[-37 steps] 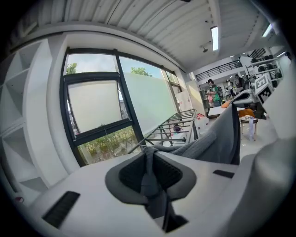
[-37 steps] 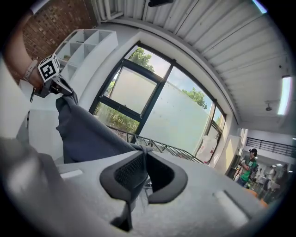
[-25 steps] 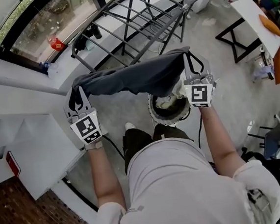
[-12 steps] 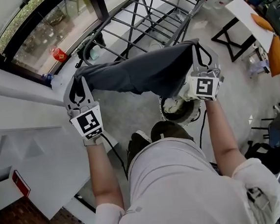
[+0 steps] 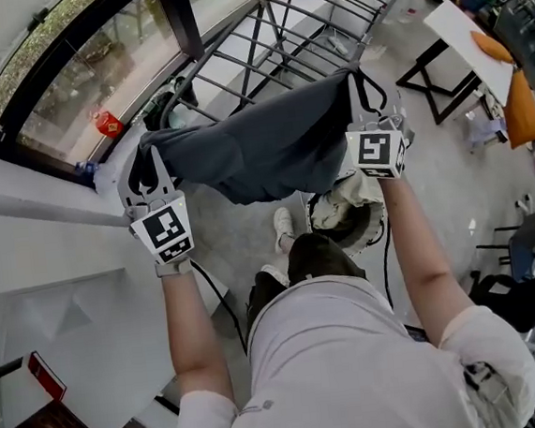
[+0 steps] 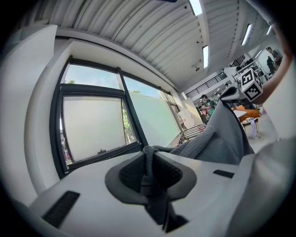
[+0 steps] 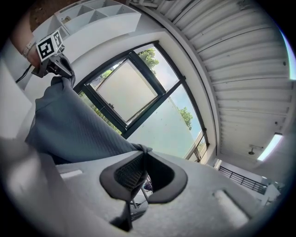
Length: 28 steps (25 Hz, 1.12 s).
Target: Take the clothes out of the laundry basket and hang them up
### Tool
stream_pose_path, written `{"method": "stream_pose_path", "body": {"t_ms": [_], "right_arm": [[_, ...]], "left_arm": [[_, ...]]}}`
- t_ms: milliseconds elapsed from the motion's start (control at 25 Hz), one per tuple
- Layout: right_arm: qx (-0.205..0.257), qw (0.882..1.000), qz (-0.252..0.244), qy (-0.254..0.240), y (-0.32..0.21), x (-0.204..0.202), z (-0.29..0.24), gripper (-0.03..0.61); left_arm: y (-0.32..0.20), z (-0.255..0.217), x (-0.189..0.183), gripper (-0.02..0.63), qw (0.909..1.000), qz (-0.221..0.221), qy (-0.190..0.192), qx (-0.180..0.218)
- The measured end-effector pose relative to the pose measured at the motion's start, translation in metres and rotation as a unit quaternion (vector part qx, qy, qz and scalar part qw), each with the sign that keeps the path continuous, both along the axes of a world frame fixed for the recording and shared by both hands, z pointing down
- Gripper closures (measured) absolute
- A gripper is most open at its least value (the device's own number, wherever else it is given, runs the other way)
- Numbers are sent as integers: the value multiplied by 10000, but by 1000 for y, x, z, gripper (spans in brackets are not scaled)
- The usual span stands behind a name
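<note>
A dark grey garment [image 5: 256, 148] hangs stretched in the air between my two grippers, just in front of the black drying rack [image 5: 269, 39]. My left gripper [image 5: 148, 161] is shut on one end of it; the bunched cloth [image 6: 149, 173] is pinched between its jaws. At the other end my right gripper [image 5: 362, 96] is shut on a thin edge of the garment [image 7: 69, 125]. The round laundry basket [image 5: 345, 215] stands on the floor below my right arm, with pale clothes inside.
A large window [image 5: 74, 58] with a dark frame runs along the left. A red can [image 5: 108, 126] sits on its sill. A white table [image 5: 472, 38] with orange things stands at the right, and a black cable [image 5: 219, 293] crosses the floor.
Both grippers have lifted the garment up and forward, closer to the drying rack. The person has stepped forward, one shoe now showing under the cloth.
</note>
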State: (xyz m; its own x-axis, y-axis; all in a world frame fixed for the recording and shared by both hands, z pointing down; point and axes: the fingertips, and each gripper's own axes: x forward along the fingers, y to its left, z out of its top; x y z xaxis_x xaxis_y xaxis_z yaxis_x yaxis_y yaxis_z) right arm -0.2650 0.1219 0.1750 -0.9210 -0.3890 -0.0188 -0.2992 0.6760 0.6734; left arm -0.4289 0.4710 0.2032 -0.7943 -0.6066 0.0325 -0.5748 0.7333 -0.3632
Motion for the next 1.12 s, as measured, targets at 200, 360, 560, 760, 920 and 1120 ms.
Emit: {"method": "stream_pose_path", "body": {"t_ms": [200,360,560,760,920,1120], "right_arm": [[-91,9999,-122,-29,-25,-59,3,551],[-166,9994,-294,-36,-49,-112,7,551],[-324,9979,-556,-40,-75,-181,6,551],[-424,9953,-875,-32,-93,-245,-2,551],[-447,9935,-1033,154,-98,-285,8,551],[-559,9914,-1047,552,-103,-325,41,551]], "left_arm": [[-22,11,-47,566,9999,-114,73,-62],[-41,14,-87,565,9994,-282,167,-117],[-61,12,-136,565,9983,-506,252,-140],[-77,12,-175,565,9958,-787,455,-47],[-87,27,-198,565,9940,-870,634,-217],[-94,62,-231,565,9905,-872,984,-413]]}}
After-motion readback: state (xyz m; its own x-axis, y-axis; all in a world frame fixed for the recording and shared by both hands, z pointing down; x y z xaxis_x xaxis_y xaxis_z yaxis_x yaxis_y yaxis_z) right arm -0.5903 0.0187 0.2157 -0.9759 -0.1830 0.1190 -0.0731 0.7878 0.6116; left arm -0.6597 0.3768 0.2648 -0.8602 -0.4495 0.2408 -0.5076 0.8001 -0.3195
